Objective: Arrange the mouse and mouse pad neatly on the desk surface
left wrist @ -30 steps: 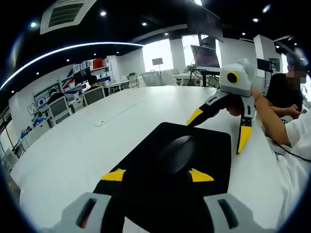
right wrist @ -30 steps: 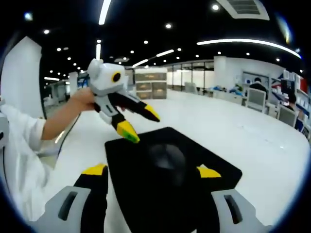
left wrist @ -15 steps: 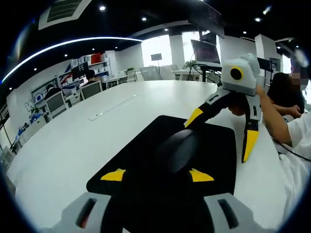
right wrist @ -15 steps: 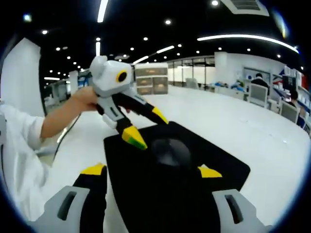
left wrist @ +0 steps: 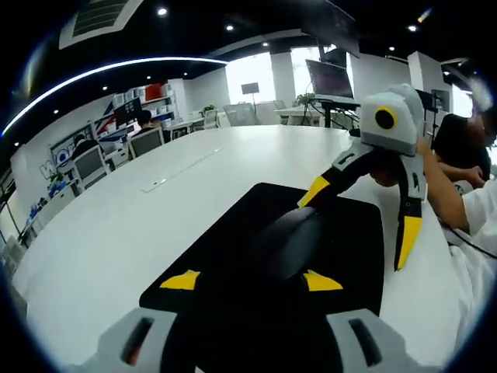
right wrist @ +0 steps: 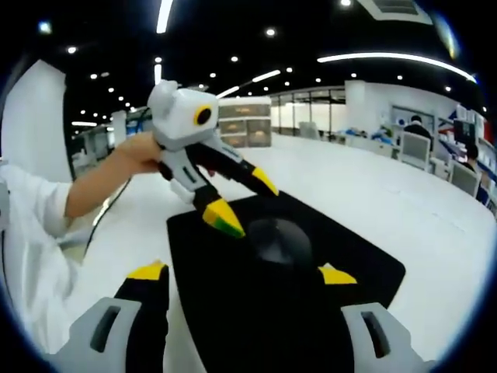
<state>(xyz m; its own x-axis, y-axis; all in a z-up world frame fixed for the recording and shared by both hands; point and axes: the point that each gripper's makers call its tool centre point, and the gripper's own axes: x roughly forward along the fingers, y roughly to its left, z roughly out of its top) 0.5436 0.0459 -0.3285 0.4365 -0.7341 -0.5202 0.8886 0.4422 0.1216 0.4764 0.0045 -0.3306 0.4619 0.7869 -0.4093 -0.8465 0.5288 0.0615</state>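
A black mouse (left wrist: 287,237) lies on a black mouse pad (left wrist: 233,249) on the white table. My left gripper (left wrist: 250,280) is open low over the pad, its yellow tips just short of the mouse on either side. My right gripper (left wrist: 361,216) comes in from the right, open, with one tip by the mouse's far end and the other over the pad's right edge. In the right gripper view the mouse (right wrist: 281,239) sits ahead of my open right gripper (right wrist: 241,272) on the pad (right wrist: 233,311). There the left gripper (right wrist: 245,199) hangs open, tips just above the mouse's left side.
The long white table (left wrist: 116,225) stretches far to the left and back. A person in black (left wrist: 450,140) sits at the right edge, with a monitor (left wrist: 330,79) behind. A hand and white sleeve (right wrist: 93,186) hold the left gripper. Office chairs (left wrist: 93,167) line the far left.
Both grippers have drawn closer to the mouse, and each shows lower and nearer in the other's view. The mouse and pad lie where they were, and both grippers stay open.
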